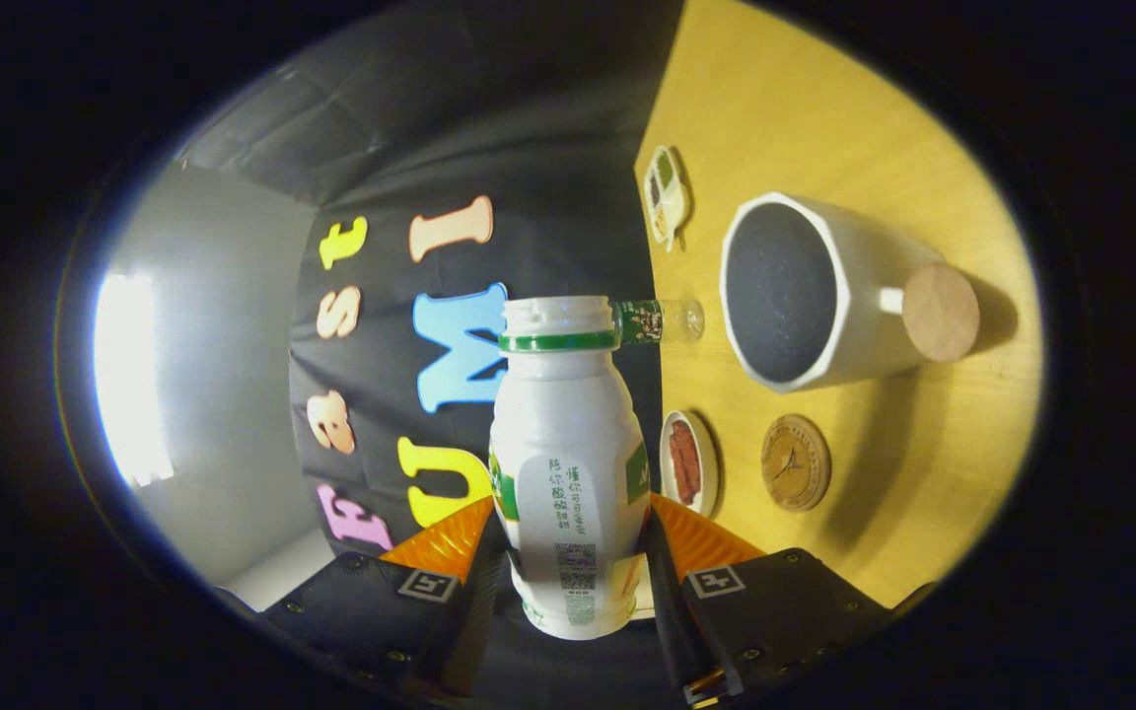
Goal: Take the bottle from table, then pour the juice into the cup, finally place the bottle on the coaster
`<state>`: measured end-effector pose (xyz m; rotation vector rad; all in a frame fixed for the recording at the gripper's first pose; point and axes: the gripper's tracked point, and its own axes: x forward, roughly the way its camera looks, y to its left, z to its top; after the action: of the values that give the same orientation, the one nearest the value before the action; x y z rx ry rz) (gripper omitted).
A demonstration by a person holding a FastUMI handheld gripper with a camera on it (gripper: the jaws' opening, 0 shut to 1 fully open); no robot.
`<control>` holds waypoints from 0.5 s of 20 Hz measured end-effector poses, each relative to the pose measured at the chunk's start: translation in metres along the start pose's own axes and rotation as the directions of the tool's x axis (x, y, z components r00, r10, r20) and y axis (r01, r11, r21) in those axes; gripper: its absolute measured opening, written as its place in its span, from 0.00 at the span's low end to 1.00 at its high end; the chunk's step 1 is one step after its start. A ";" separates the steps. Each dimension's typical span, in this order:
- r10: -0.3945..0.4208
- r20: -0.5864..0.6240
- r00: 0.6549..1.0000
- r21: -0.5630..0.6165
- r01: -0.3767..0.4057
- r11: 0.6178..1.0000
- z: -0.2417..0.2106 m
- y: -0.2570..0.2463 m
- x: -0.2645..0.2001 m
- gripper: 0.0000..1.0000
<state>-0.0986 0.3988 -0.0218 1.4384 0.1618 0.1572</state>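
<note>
My gripper (573, 552) is shut on a white plastic bottle (568, 444) with a green neck ring and no cap; both fingers press on its lower body. The whole view is rolled sideways, so the yellow table (824, 118) stands like a wall to the right of the bottle. On it a white faceted cup (805, 291) with a round wooden handle end shows its dark inside, to the right of the bottle's mouth and apart from it. A round wooden coaster (796, 462) lies beside the cup, nearer the fingers.
A small dish with reddish strips (688, 463) sits between the bottle and the coaster. A second small dish (667, 195) lies past the cup by the table's edge. A small clear bottle (662, 320) pokes out behind the white bottle's neck.
</note>
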 end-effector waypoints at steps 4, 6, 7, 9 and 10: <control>-0.100 0.016 0.995 -0.390 0.098 0.915 0.002 -0.012 0.005 0.70; -0.126 0.036 0.991 -0.582 0.123 0.804 0.006 -0.011 0.012 0.70; -0.136 0.052 0.989 -0.678 0.135 0.723 0.009 -0.008 0.020 0.70; -0.136 0.070 0.988 -0.807 0.136 0.574 0.010 -0.002 0.029 0.70; -0.129 0.076 0.989 -0.852 0.131 0.506 0.007 0.001 0.034 0.70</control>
<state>-0.0638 0.3991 -0.0201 0.3998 0.1562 0.0845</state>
